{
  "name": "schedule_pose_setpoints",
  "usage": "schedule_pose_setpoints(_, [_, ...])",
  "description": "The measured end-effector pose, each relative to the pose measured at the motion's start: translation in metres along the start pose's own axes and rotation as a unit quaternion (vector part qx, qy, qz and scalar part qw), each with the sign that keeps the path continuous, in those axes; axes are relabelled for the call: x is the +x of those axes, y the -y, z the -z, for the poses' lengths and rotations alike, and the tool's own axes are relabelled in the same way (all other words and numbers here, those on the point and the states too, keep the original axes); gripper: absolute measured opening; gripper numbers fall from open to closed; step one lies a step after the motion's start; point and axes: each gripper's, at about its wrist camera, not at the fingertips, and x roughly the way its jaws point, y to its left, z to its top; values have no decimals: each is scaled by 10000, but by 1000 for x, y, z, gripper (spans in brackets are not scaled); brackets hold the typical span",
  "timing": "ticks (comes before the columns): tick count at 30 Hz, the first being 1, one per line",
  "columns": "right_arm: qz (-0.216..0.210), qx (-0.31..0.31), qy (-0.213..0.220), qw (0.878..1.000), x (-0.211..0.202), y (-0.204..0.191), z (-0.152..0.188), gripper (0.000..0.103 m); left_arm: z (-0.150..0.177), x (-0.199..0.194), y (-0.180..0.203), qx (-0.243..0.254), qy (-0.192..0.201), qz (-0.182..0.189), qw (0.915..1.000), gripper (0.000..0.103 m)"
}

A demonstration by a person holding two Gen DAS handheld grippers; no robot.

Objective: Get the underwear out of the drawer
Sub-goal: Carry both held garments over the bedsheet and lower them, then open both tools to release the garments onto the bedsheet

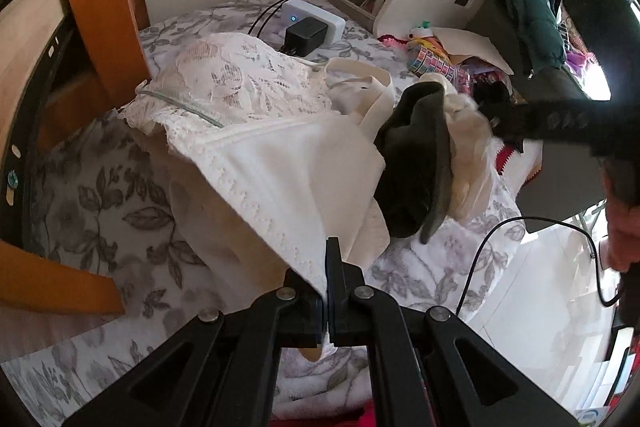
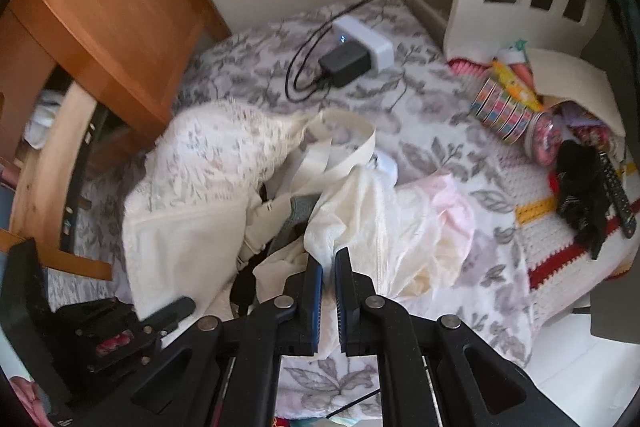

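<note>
At six o'clock, left gripper (image 1: 329, 291) clamps the white bra (image 1: 256, 147); right gripper (image 2: 329, 291) pinches cream underwear (image 2: 360, 227). Tangled straps could drag extra garments.

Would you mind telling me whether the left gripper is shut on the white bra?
Shut on it: the left gripper pinches the white bra's band edge between closed jaws.

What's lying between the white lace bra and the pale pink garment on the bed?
In the right wrist view, cream straps and a cream garment lie between the lace bra and the pink garment; the right gripper pinches that cream garment.
</note>
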Motion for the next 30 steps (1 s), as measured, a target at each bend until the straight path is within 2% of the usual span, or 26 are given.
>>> schedule_pose_setpoints(3, [30, -79, -105, 9999, 12, -7, 3, 9, 0, -3, 3, 85, 57, -123, 9999, 3])
schedule_pose_setpoints(5, [43, -163, -129, 9998, 15, -11, 3, 9, -1, -5, 6, 114, 73, -184, 9997, 8])
schedule_pose_setpoints(7, [107, -288, -124, 9995, 15, -16, 3, 10, -3, -8, 7, 170, 135, -251, 9994, 29])
schedule_pose_setpoints(9, [149, -339, -147, 9992, 16, -19, 3, 11, -4, -15, 10, 242, 248, -270, 9990, 40])
schedule_pose_setpoints(13, [210, -345, -171, 9990, 17, -18, 3, 19, -8, -25, 15, 324, 343, -237, 9986, 46])
schedule_pose_setpoints(15, [233, -323, -177, 9990, 17, -17, 2, 24, -10, -31, 17, 332, 411, -217, 9984, 53])
schedule_pose_setpoints(17, [306, -302, -166, 9989, 16, -16, 2, 49, -11, -38, 19, 346, 482, -187, 9981, 55])
schedule_pose_setpoints(24, [350, -214, -144, 9991, 8, -13, 4, 66, -15, -57, 19, 289, 645, -267, 9971, 68])
schedule_pose_setpoints(26, [348, -222, -129, 9991, 5, -14, 5, 75, -16, -63, 19, 265, 673, -327, 9968, 69])
schedule_pose_setpoints(30, [342, -249, 8, 9991, -10, -18, 7, 85, -17, -77, 20, 267, 801, -352, 9958, 73])
